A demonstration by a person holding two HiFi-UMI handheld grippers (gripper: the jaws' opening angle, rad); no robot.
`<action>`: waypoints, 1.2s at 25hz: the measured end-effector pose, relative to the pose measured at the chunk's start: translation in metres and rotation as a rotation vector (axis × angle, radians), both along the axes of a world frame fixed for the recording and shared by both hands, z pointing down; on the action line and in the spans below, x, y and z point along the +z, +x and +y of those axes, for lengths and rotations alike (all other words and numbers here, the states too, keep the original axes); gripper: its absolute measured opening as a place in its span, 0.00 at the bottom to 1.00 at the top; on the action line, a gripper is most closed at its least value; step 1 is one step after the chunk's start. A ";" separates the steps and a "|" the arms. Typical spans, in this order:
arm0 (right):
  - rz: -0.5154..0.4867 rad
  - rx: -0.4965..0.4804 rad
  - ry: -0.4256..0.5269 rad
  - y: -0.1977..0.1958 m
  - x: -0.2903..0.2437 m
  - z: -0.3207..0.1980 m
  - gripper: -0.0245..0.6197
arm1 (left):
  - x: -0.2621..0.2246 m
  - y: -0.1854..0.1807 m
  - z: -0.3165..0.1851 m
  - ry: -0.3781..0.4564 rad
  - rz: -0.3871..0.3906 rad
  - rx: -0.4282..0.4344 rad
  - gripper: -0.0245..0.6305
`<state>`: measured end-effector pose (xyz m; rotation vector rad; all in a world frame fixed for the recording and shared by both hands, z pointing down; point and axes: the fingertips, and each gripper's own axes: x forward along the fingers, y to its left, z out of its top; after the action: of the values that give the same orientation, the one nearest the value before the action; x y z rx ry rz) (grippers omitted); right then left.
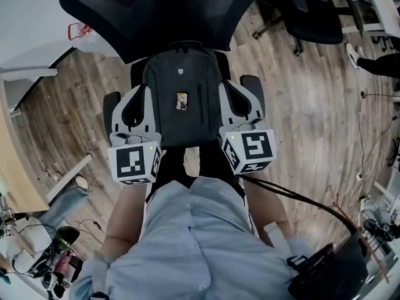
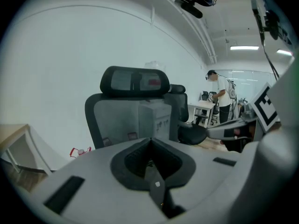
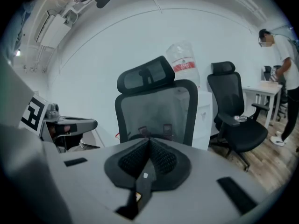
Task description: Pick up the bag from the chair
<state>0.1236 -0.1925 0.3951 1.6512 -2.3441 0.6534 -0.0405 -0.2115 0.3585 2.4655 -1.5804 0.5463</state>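
Note:
A dark grey backpack (image 1: pixel 181 99) with a small picture tag on its front sits over the seat of a black mesh office chair (image 1: pixel 156 5), between the armrests. My left gripper (image 1: pixel 140 94) is at the bag's left side and my right gripper (image 1: pixel 227 87) at its right side. In the left gripper view the left gripper (image 2: pixel 150 143) is shut on a black bag strap (image 2: pixel 157 186). The right gripper view shows my right gripper (image 3: pixel 149 142) shut on another black strap (image 3: pixel 142 185). The chair's backrest (image 2: pixel 135 111) (image 3: pixel 156 107) rises just beyond both sets of jaws.
A second black office chair (image 1: pixel 312 11) (image 3: pixel 233 111) stands to the right on the wood floor. A person (image 2: pixel 219 92) (image 3: pixel 286 55) stands by a white desk further off. A wooden desk edge (image 1: pixel 19 167) is at my left, cables (image 1: pixel 365 136) at the right.

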 end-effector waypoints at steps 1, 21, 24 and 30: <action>-0.003 -0.008 -0.024 -0.001 0.011 0.001 0.04 | 0.008 -0.001 0.001 -0.019 -0.009 -0.008 0.04; 0.035 -0.098 -0.272 -0.006 0.145 -0.027 0.48 | 0.140 -0.028 -0.024 -0.257 -0.012 -0.053 0.55; 0.037 -0.097 -0.300 -0.002 0.163 -0.033 0.51 | 0.161 -0.032 -0.028 -0.288 -0.021 -0.050 0.59; 0.047 -0.117 -0.344 0.002 0.199 -0.050 0.56 | 0.197 -0.033 -0.048 -0.314 -0.022 -0.048 0.63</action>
<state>0.1254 -0.2425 0.5945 1.3550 -2.1290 0.9210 -0.0732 -0.2596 0.5551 2.1913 -1.4310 0.7518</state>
